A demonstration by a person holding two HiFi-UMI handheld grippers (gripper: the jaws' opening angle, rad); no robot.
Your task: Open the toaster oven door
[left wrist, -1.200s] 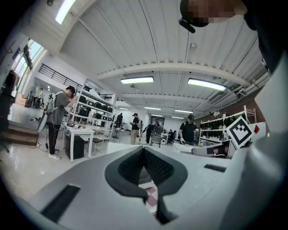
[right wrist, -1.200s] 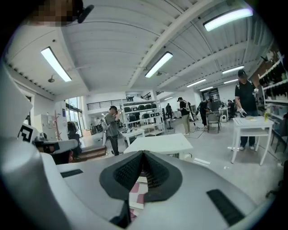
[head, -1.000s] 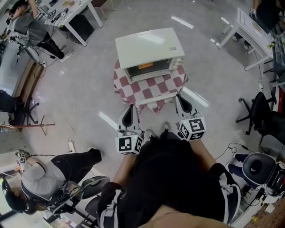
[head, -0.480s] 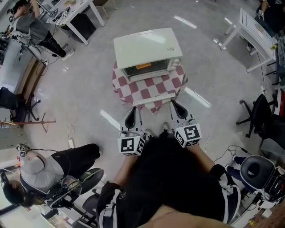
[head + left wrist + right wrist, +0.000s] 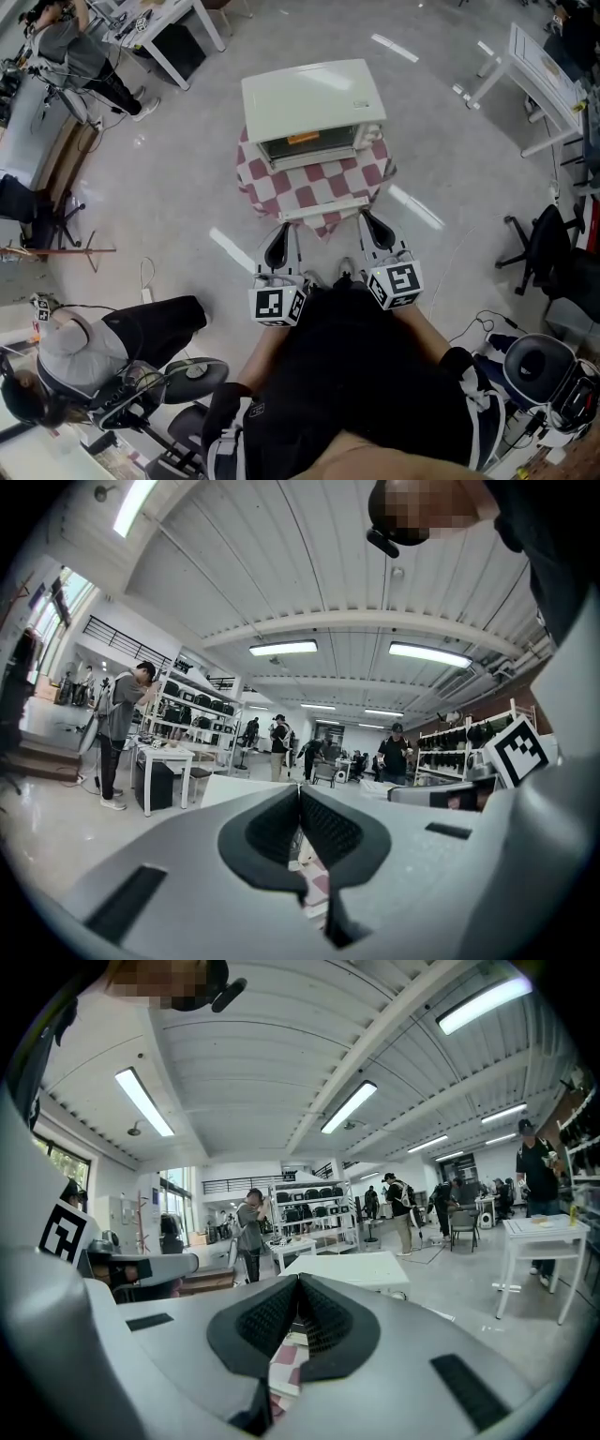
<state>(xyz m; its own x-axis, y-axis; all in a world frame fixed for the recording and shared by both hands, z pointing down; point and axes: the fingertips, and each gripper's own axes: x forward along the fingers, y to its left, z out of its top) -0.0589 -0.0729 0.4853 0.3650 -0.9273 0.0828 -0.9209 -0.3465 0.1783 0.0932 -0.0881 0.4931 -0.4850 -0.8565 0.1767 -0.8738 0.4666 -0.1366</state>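
A cream toaster oven (image 5: 314,98) stands on a small table with a red-and-white checked cloth (image 5: 314,183). Its front (image 5: 309,147) faces me, with a dark window and an orange patch. A white bar (image 5: 323,208) lies across the cloth's near edge; I cannot tell whether it belongs to the door. My left gripper (image 5: 278,230) and right gripper (image 5: 369,216) hover just short of that edge, side by side and pointing at the oven. Both are shut with nothing between the pads (image 5: 323,827) (image 5: 323,1321). In the right gripper view the oven top (image 5: 356,1267) shows just past the fingertips.
A person (image 5: 94,352) sits low at my left with gear on the floor. White desks stand at the back left (image 5: 159,28) and back right (image 5: 539,66). Office chairs (image 5: 553,248) and a round device (image 5: 534,356) crowd the right. More people and shelves fill the room behind.
Both grippers have edged slightly toward the table, the right one also a little leftward. Jaws stay shut. The oven has not moved.
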